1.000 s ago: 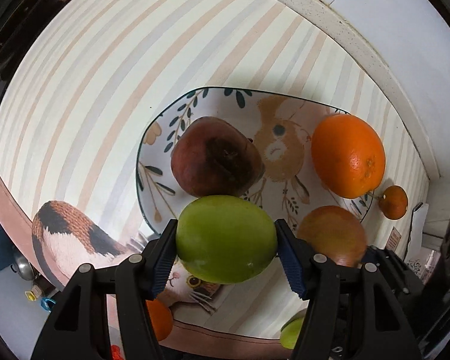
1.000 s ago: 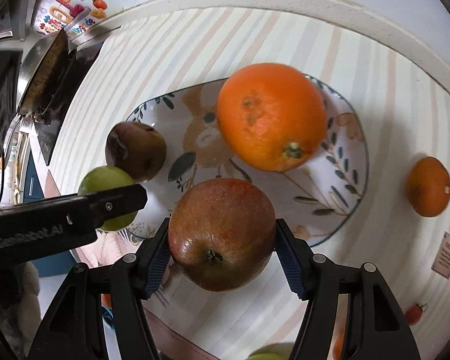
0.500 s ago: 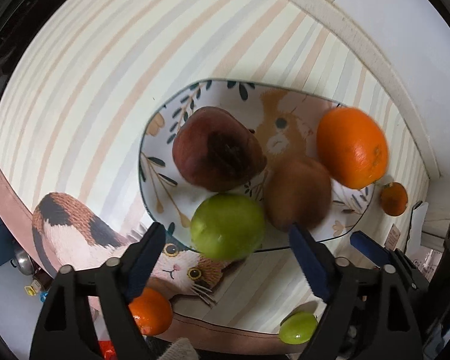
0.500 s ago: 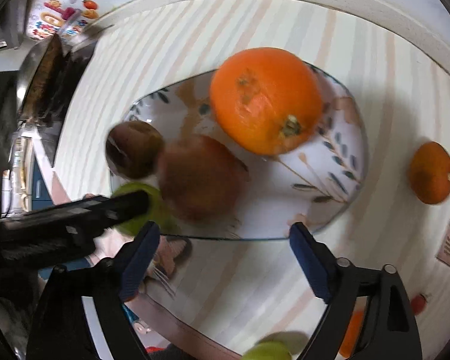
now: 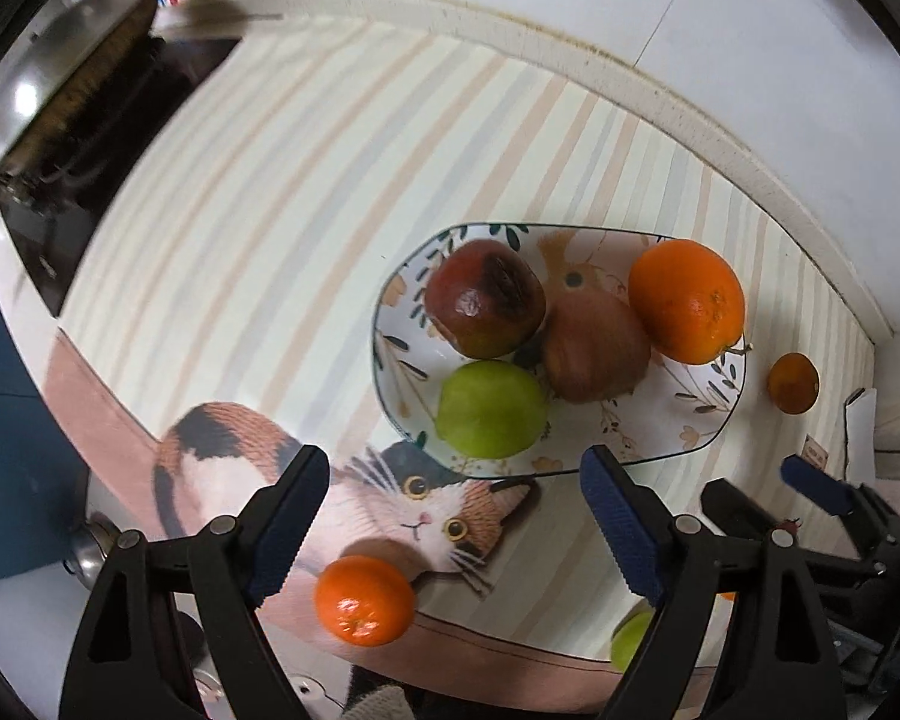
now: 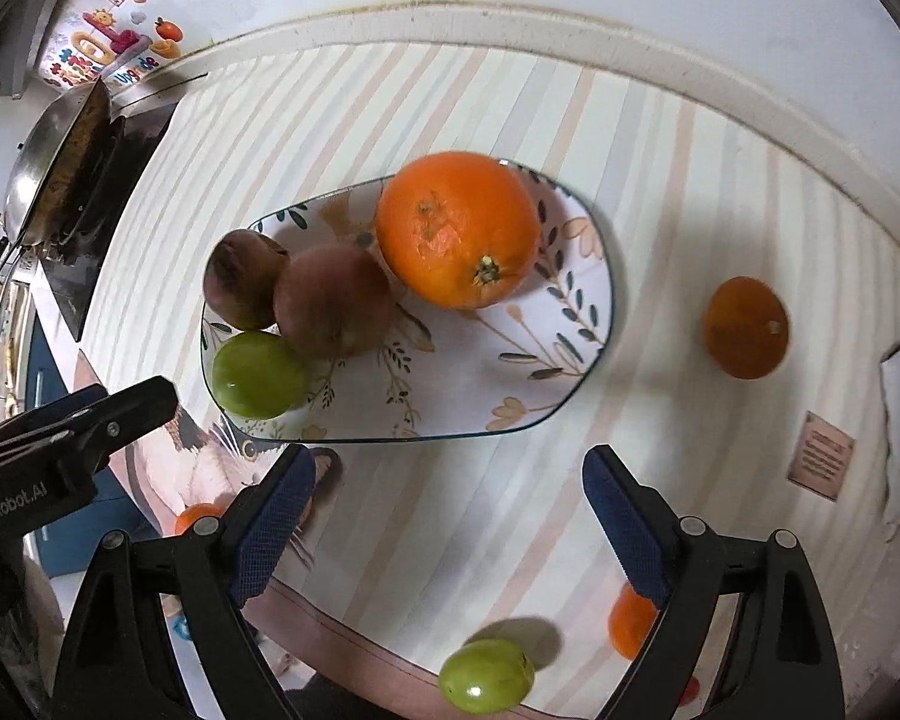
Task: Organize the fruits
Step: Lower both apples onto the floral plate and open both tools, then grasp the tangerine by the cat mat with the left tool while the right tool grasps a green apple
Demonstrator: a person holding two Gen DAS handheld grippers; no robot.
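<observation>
The left hand-held gripper (image 5: 456,516) hangs above the near edge of the striped cloth (image 5: 270,210), pointing straight down; its jaws have just been opening and stand wide apart with nothing between them. The right hand-held gripper (image 6: 450,516) is likewise spread, its jaws also just opened and holding nothing, over bare cloth in front of the plate (image 6: 510,372).

From left to right on the bench: a wok (image 6: 48,174) on the stove, then a printed cat (image 5: 414,498) on the cloth with a small orange (image 5: 364,600) just below it. The patterned plate carries four fruits: a dark bruised apple (image 5: 485,298) at its left, a green apple (image 5: 491,408) in front of it, a brownish-red apple (image 5: 594,345) touching both, and a large orange (image 5: 687,301) at the right. Beyond the plate's right edge a small mandarin (image 6: 745,327) sits alone on the cloth. Near the front edge lie a second green fruit (image 6: 486,683) and another small orange (image 6: 630,621), partly hidden behind the right finger.
</observation>
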